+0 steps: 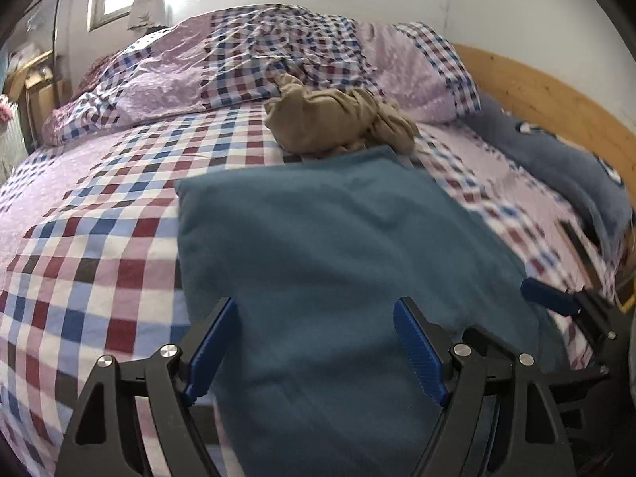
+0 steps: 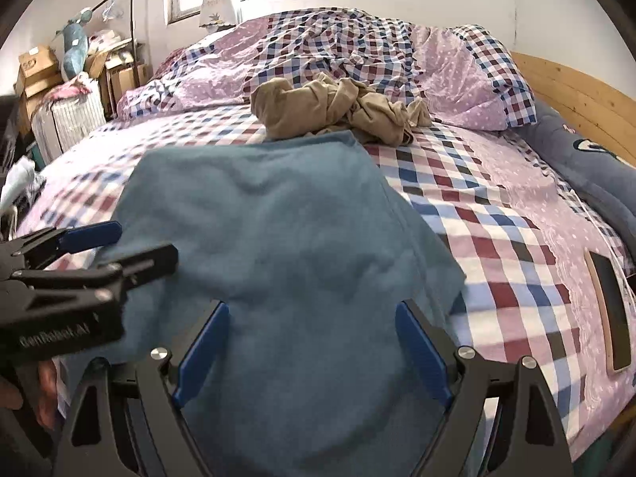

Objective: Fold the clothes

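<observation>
Both the left gripper [image 1: 314, 342] and right gripper [image 2: 312, 348] hung wide open over the teal cloth [image 1: 338, 238], so I figured pinching its near corners evenly was the trick.

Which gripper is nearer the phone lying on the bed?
Right. The right gripper hovers open over the teal cloth, with the phone just off to its right side. The left gripper, also open, sits further left over the same cloth.
</observation>
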The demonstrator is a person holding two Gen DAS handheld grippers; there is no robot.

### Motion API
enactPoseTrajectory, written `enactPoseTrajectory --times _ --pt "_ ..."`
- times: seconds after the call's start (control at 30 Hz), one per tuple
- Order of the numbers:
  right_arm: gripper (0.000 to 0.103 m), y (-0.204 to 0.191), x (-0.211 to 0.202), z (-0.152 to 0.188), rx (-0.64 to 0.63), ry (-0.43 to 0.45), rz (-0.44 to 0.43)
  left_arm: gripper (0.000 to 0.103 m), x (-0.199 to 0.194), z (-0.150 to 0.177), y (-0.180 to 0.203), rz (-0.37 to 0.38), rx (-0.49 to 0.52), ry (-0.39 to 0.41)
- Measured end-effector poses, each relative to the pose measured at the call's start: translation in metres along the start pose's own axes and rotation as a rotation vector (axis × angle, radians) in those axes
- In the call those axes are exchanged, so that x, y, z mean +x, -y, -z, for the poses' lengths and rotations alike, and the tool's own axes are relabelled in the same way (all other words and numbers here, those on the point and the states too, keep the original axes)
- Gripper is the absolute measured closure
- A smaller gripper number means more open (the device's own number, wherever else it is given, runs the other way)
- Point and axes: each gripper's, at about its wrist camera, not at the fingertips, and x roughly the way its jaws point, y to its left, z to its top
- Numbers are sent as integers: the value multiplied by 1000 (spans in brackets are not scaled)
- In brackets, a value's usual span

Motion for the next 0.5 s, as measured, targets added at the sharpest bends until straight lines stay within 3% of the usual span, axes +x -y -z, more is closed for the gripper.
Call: enactPoseTrajectory --times 0.17,0.5 --pt "14 3 1 11 -13 10 -17 17 6 13 16 -78 101 9" --pt "14 13 -14 21 62 -36 -36 17 -12 33 18 -65 66 -9"
